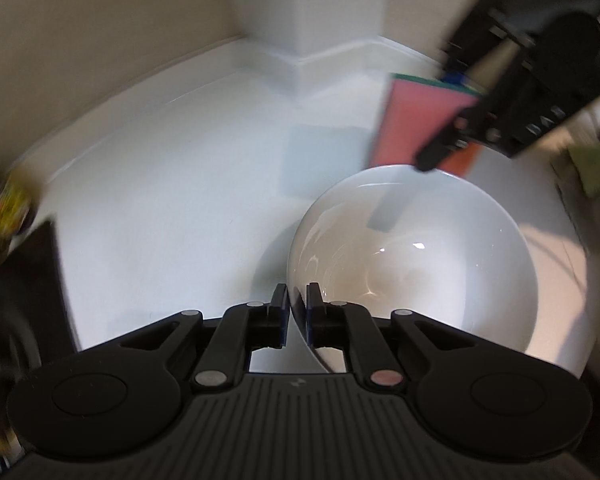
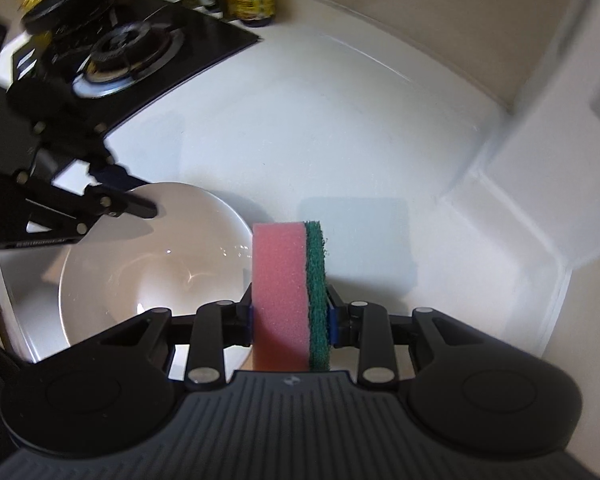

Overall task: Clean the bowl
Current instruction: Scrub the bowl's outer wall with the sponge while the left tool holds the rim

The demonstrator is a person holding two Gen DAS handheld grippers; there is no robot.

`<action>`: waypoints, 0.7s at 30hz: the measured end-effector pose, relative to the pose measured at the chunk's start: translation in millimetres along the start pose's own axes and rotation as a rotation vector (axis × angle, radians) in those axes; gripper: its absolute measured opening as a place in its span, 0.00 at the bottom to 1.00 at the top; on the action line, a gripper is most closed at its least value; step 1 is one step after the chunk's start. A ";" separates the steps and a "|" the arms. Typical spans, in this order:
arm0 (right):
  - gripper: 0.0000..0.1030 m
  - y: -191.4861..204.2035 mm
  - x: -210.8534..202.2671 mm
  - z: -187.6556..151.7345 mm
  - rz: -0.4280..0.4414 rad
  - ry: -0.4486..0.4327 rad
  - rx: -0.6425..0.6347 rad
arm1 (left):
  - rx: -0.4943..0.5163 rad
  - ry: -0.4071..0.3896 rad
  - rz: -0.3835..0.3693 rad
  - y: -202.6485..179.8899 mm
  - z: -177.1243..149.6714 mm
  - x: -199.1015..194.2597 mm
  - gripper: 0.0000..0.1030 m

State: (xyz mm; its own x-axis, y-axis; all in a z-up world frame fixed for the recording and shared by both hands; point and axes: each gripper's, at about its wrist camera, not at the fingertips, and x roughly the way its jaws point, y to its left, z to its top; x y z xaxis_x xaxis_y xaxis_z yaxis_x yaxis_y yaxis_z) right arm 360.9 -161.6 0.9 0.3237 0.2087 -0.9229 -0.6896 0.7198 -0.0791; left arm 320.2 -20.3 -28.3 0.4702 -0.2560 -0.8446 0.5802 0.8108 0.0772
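A white glossy bowl (image 1: 412, 264) (image 2: 148, 264) sits on the white counter (image 1: 172, 200). My left gripper (image 1: 297, 308) is shut on the bowl's near rim, one finger inside and one outside; the right wrist view shows the left gripper (image 2: 134, 194) at the bowl's far left edge. My right gripper (image 2: 290, 316) is shut on a pink sponge (image 2: 278, 280) with a green scouring side, held upright. From the left wrist view the sponge (image 1: 416, 120) hangs just above the bowl's far rim, in the right gripper (image 1: 440, 120).
A black gas stove (image 2: 132, 44) lies left of the bowl, with jars and bottles (image 2: 256, 0) behind it. A beige wall (image 1: 100, 40) and a white corner pillar (image 1: 308, 8) bound the counter. A faint damp rectangle (image 2: 364, 240) marks the counter beside the bowl.
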 end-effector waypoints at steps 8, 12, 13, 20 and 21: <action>0.26 2.2 3.4 3.6 -0.022 -0.030 0.017 | -0.238 0.037 0.043 2.7 -5.2 -8.8 0.08; 0.26 2.7 -0.1 -7.8 -0.023 -0.057 0.093 | -0.424 0.031 0.078 -2.8 -26.7 -16.3 0.09; 0.26 2.9 -1.0 -11.1 -0.019 -0.063 0.114 | -0.432 0.028 0.087 -4.6 -28.5 -15.5 0.09; 0.26 4.1 -6.2 -19.9 -0.003 -0.031 0.090 | -0.141 0.030 0.064 -6.0 -11.2 -3.7 0.07; 0.26 3.3 -5.3 -16.5 -0.003 -0.023 0.068 | -0.092 0.028 0.048 -4.8 -7.3 -1.1 0.07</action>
State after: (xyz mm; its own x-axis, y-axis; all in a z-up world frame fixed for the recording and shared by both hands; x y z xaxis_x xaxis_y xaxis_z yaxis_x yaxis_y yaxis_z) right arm 346.2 -171.2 -0.7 0.3411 0.2206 -0.9138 -0.6432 0.7637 -0.0557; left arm 312.1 -20.0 -31.7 0.4762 -0.2017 -0.8559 0.4935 0.8669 0.0703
